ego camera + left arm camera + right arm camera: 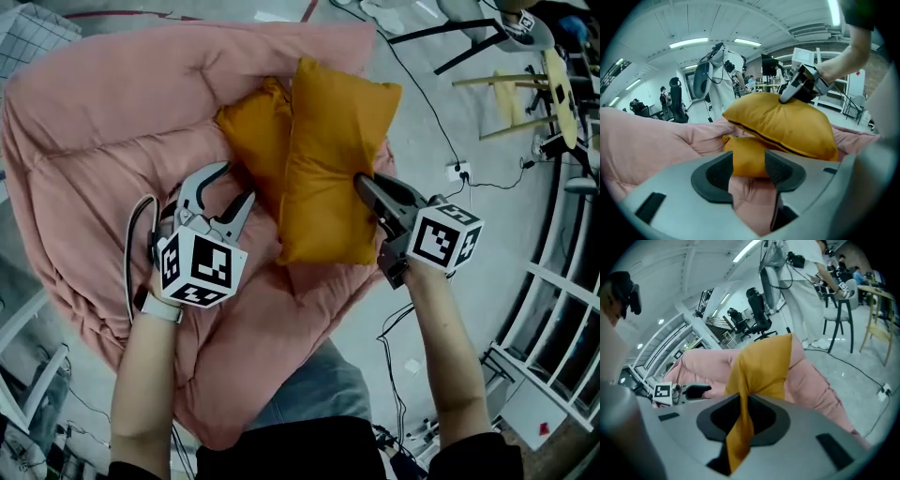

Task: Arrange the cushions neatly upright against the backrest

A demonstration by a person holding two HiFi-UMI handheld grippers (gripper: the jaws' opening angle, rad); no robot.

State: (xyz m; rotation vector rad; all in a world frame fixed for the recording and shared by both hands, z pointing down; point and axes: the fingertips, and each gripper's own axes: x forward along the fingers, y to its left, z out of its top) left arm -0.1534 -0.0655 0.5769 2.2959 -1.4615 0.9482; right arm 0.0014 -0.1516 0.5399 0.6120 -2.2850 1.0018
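Observation:
Two orange cushions lie on a big pink beanbag sofa. My right gripper is shut on the right edge of the larger cushion, which stands lifted on its long side. In the right gripper view a fold of that cushion runs down between the pads of the right gripper. The smaller cushion rests behind it, partly hidden. My left gripper is open just left of both cushions, touching neither. In the left gripper view the smaller cushion shows beyond the left gripper, under the larger cushion.
Grey floor surrounds the sofa, with cables and a power socket at the right. Wooden chairs stand at the far right, and a white railing runs along the right edge. Office chairs and people stand further off.

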